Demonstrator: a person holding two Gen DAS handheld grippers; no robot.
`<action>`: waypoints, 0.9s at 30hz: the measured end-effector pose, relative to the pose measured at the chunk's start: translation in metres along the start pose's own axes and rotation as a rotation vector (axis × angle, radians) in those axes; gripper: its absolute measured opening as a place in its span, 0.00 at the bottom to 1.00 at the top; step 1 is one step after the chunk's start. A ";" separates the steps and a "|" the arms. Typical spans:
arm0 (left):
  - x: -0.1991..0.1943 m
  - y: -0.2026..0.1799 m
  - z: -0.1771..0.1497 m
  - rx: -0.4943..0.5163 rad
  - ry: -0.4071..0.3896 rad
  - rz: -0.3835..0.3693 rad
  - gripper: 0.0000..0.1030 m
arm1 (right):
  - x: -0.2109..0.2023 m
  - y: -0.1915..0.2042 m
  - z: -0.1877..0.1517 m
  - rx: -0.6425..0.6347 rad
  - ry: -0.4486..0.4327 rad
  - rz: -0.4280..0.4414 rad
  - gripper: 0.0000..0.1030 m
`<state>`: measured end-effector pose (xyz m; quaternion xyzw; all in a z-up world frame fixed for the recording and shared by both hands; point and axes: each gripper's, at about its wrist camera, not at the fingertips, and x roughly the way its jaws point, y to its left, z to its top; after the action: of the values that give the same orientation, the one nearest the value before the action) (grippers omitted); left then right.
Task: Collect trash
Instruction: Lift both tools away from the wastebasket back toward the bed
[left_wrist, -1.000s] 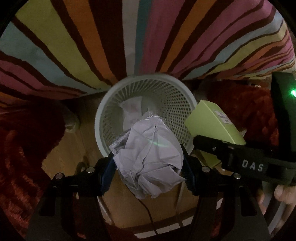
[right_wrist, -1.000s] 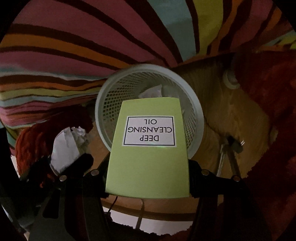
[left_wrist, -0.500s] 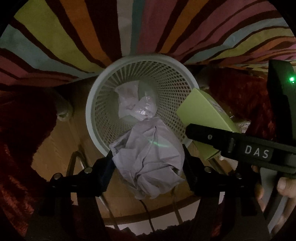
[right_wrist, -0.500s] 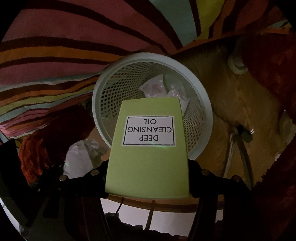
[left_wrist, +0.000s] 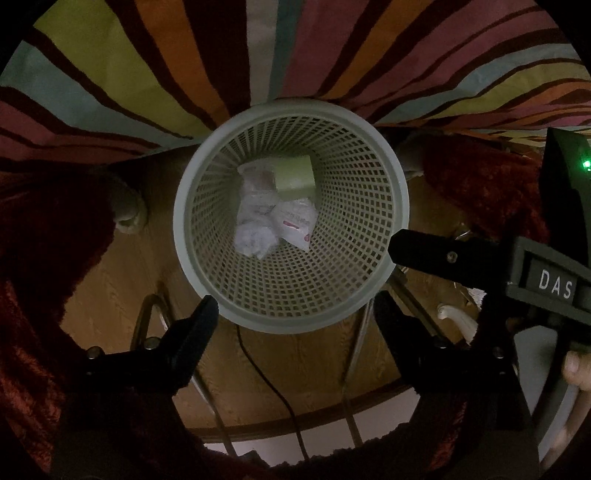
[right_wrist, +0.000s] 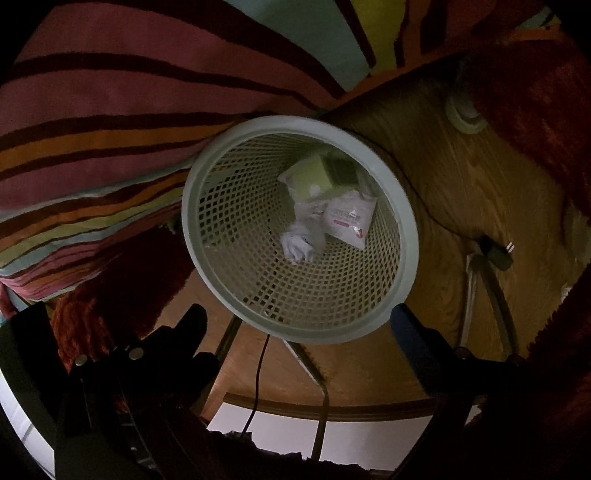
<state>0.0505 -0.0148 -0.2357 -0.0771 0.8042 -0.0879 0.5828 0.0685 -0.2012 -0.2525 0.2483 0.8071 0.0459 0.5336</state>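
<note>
Where the white mesh wastebasket (left_wrist: 291, 317) stands on the wood-grain floor (left_wrist: 110, 273), a green box (left_wrist: 295, 176), a crumpled paper ball (left_wrist: 255, 240) and a white sachet (left_wrist: 295, 223) with red print, too small to read, lie at its bottom. The left gripper (left_wrist: 291, 314) and the right gripper (right_wrist: 295, 325), lettered "DAS", hang above with jaws spread and empty.

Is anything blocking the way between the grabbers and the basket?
Nothing visible does. Both the left gripper and the right gripper hang open above the basket, whose mouth is uncovered. The green box and crumpled paper already lie inside.
</note>
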 end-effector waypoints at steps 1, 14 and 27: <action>0.000 0.000 0.000 0.000 -0.002 0.001 0.81 | 0.000 0.000 0.000 0.000 -0.002 0.001 0.92; -0.017 0.004 -0.006 -0.017 -0.074 -0.003 0.81 | -0.013 -0.004 -0.008 -0.002 -0.047 0.034 0.92; -0.052 0.006 -0.023 -0.029 -0.234 -0.009 0.81 | -0.051 0.012 -0.030 -0.106 -0.219 0.053 0.92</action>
<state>0.0447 0.0043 -0.1825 -0.0990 0.7313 -0.0693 0.6712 0.0617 -0.2080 -0.1923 0.2446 0.7335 0.0755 0.6296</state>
